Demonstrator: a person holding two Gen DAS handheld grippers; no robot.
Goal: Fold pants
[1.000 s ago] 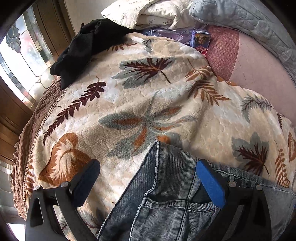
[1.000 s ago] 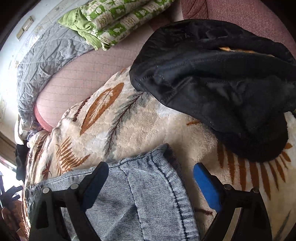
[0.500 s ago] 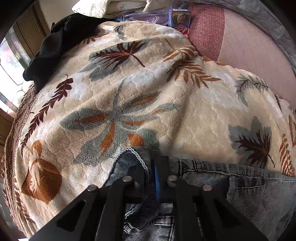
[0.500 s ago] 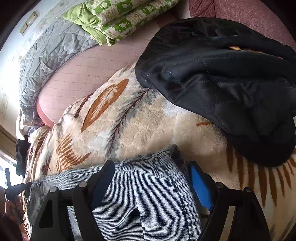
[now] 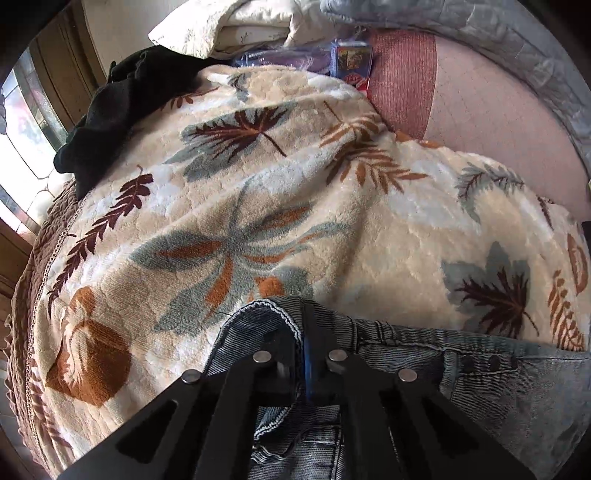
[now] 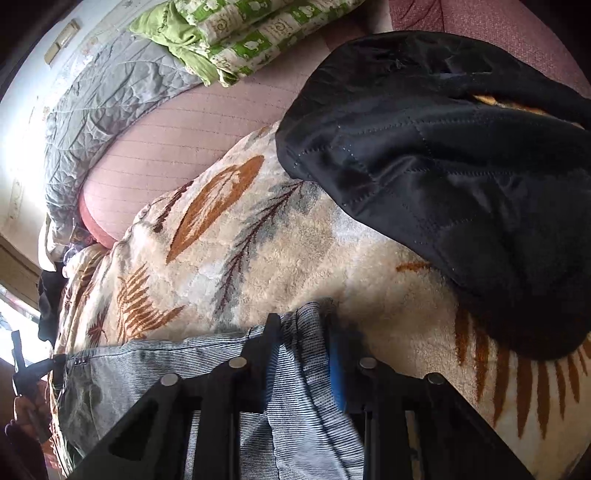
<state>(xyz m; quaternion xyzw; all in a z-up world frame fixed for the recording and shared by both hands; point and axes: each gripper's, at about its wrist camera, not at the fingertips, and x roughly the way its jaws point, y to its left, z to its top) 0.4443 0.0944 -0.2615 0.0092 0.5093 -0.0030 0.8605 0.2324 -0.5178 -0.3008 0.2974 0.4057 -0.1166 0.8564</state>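
Nearest in the left wrist view, the left gripper [image 5: 301, 332] has its fingers pressed together on the waistband edge of a pair of blue jeans [image 5: 480, 387], pinching the denim between them. The jeans spread from the fingers toward the right, where a row of dark rivets shows on the waistband. Beyond the fingers lies a cream blanket [image 5: 295, 184] with brown and grey leaf prints, covering the bed. Further off, to the left, a black garment [image 5: 110, 122] sits at the blanket's edge. At the far end are a white pillow [image 5: 229, 26] and a small colourful box [image 5: 351, 62].

In the right wrist view, the right gripper [image 6: 301, 325] has just been closing, and its fingers now clamp a fold of the jeans' hem [image 6: 299, 325]. The denim stretches left from the fingers. Beyond and to the right, a black quilted jacket [image 6: 461, 166] rests on the blanket. Farthest away lie a folded green patterned cloth [image 6: 240, 33] and a grey quilt [image 6: 103, 96].
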